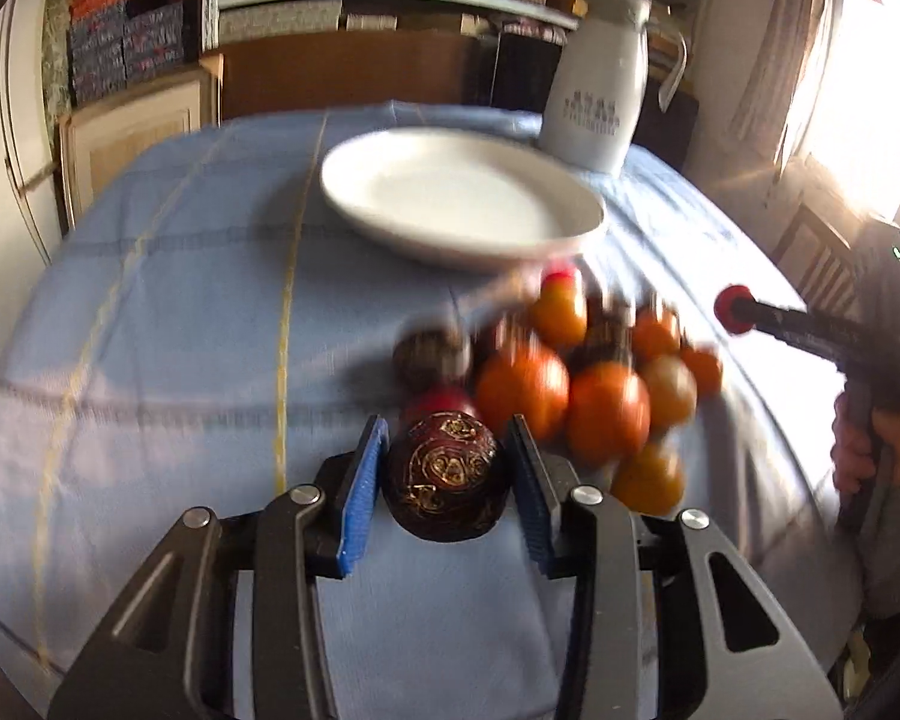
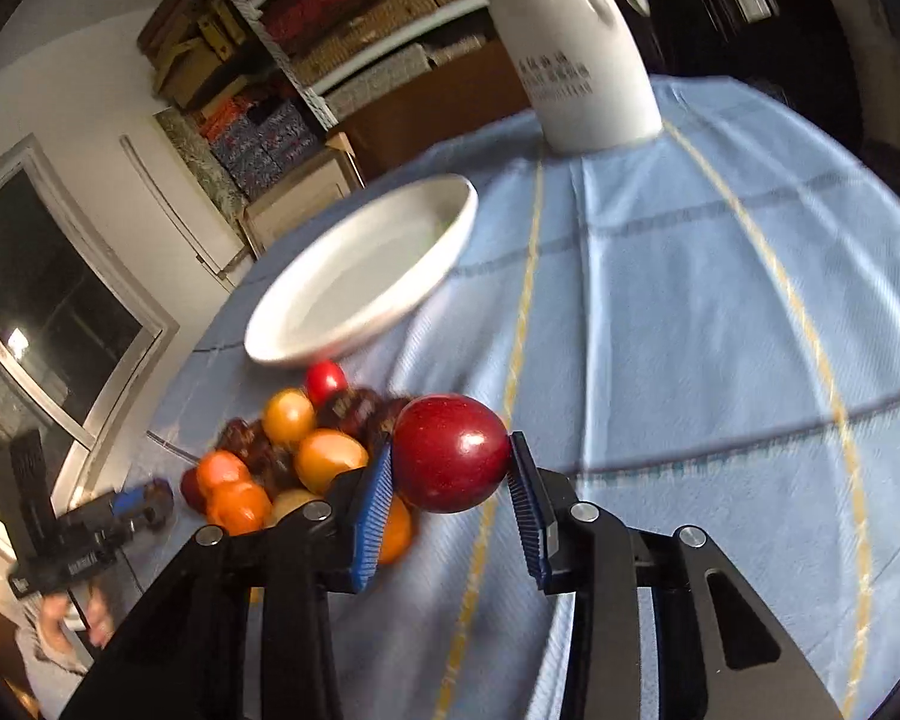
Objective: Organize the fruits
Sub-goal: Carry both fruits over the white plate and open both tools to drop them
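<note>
Covering the table, a blue cloth (image 1: 150, 330); left fingers (image 1: 366, 480) clench dark fruit (image 1: 447, 483), right a red (image 2: 450, 450).

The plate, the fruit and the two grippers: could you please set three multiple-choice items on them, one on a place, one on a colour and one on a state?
1. Where is the white plate?
A. behind the fruit pile, in front of the white jug
B. on top of the pile
C. on a shelf

2. What colour is the fruit in the right gripper?
A. green
B. glossy red
C. yellow

3. How is the left gripper?
A. open and empty
B. shut on a dark patterned ball
C. shut on the plate

Answers: 1 A, it lies on the blue tablecloth between them; 2 B, a red fruit sits between the pads; 3 B, both blue pads press its sides.
</note>
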Motion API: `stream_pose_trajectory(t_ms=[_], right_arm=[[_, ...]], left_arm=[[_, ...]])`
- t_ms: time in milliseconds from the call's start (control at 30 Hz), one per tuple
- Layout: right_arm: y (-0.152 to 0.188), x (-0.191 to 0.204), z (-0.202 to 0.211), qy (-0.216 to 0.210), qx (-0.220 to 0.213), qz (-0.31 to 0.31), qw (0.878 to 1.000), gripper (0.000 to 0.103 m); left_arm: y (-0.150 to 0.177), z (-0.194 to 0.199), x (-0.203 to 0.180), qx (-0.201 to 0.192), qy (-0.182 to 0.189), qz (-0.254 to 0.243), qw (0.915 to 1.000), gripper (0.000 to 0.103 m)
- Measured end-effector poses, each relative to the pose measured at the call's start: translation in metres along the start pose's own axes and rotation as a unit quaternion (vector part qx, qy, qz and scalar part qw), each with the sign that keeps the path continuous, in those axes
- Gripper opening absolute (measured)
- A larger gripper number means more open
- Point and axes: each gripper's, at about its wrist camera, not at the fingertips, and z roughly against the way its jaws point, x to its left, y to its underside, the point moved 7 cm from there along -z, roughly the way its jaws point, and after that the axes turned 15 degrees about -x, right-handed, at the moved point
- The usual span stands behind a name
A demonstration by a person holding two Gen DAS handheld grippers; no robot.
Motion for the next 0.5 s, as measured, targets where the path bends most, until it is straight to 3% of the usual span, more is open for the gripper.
stream_pose_trajectory(t_ms=[167, 267, 500], right_arm=[[-0.043, 0.039, -0.032, -0.014, -0.017, 0.018, 1.0, 0.038], [-0.057, 0.055, -0.071, -0.015, -0.015, 0.023, 1.0, 0.038], [-0.056, 0.064, -0.145, 0.003, 0.022, 0.037, 0.999, 0.038]], left_arm=[[-0.064, -0.045, -0.011, -0.027, 0.002, 0.0, 0.9996, 0.04], [-0.083, -0.08, -0.013, -0.023, 0.006, 0.011, 0.9997, 0.04], [-0.091, -0.146, 0.005, 0.01, -0.006, 0.039, 0.9992, 0.04]])
